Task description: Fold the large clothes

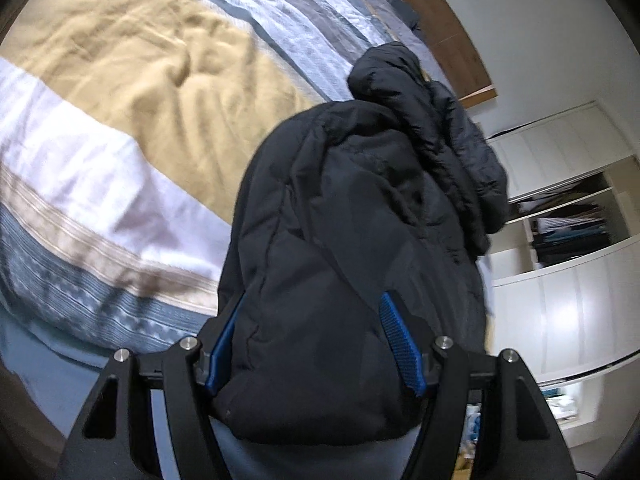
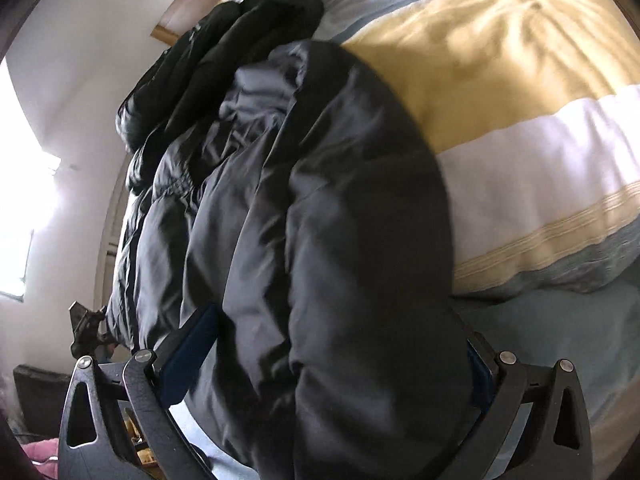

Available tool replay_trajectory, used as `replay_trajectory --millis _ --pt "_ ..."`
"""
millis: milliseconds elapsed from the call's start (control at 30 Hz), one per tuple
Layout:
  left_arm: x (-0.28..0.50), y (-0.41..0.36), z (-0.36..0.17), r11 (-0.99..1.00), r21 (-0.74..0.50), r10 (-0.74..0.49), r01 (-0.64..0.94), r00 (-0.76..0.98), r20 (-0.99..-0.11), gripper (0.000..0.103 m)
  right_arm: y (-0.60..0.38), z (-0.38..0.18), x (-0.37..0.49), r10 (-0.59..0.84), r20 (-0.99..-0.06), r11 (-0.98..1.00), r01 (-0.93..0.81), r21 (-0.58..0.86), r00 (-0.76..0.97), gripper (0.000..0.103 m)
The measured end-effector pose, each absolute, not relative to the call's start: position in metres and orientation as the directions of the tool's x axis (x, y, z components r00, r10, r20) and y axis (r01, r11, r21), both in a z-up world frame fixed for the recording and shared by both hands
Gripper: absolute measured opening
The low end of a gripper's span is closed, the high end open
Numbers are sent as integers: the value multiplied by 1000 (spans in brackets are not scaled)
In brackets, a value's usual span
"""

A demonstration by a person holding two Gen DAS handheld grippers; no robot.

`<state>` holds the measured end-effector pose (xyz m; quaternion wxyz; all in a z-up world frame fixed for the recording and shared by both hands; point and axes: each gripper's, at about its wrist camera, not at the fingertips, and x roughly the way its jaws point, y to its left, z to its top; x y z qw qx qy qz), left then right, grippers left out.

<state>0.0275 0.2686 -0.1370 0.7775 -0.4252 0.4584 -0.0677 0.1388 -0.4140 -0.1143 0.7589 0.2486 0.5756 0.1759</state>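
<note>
**Left-wrist and right-wrist notes: puffer jacket in both grippers, over the bed edge**

Left-wrist view: your left gripper [image 1: 316, 344] has a thick fold of the black puffer jacket [image 1: 340, 248] between its blue pads [image 1: 398, 344]. Both pads sit against the fabric, which bulges out below and above them. So, held, at a middling spread. The jacket runs away from the gripper toward the far side, its quilted upper part bunched in a heap. It lies over the bed [image 1: 120, 92] at the near edge; the striped duvet shows tan, white and blue-grey bands to the left. On the right, white wardrobe doors [image 1: 560, 292] and an open shelf [image 1: 572, 232] with stacked clothes. A wooden headboard [image 1: 448, 20] curves along the top right.

Right-wrist view: your right gripper [image 2: 332, 360] stands at its widest. A large roll of the same jacket [image 2: 328, 220] fills the gap between the fingers. The left pad [image 2: 192, 352] is visible beside the fabric; the right pad is mostly hidden behind the bulge. You cannot tell here whether the pads press on the cloth or merely flank it. Grey lining shows in the folds to the upper left. The duvet [image 2: 520, 128] lies to the right, jacket resting on its edge. Bright window light washes out the left. The picture is blurred throughout.
</note>
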Motion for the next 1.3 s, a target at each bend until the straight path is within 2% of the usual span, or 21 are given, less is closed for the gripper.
replay_trajectory --millis 200,433,567,767,933,1033,1100,1167,1300 --pt "20 267 -141 553 -791 -565 -263 579 -588 65 -407 -115 139 597 -760 788 -9 615 257 103" --pt "13 268 -145 525 -802 -560 -284 595 -577 65 -406 -115 134 632 -736 763 -28 646 241 103" --pt "12 264 -143 547 -786 -539 -288 598 -594 65 -414 -115 128 638 -731 758 -29 652 241 99" --pt "15 255 -138 579 -758 -503 -300 600 -622 63 -420 -115 125 638 -728 755 -18 655 251 72" --pt "13 248 -136 594 -749 -496 -295 598 -629 62 -420 -116 122 655 -711 740 -25 673 256 62" --pt "12 248 -136 594 -746 -488 -302 602 -632 49 -420 -116 122 660 -703 735 -34 677 265 52" --pt "10 248 -136 592 -746 -485 -306 603 -633 34 -418 -115 121 670 -691 725 -40 687 271 44" --pt "9 248 -135 584 -752 -489 -306 607 -627 27 -416 -116 121 683 -678 714 -50 698 271 34" --pt "9 246 -133 549 -780 -508 -301 620 -598 15 -407 -114 122 695 -665 705 -77 705 273 26"
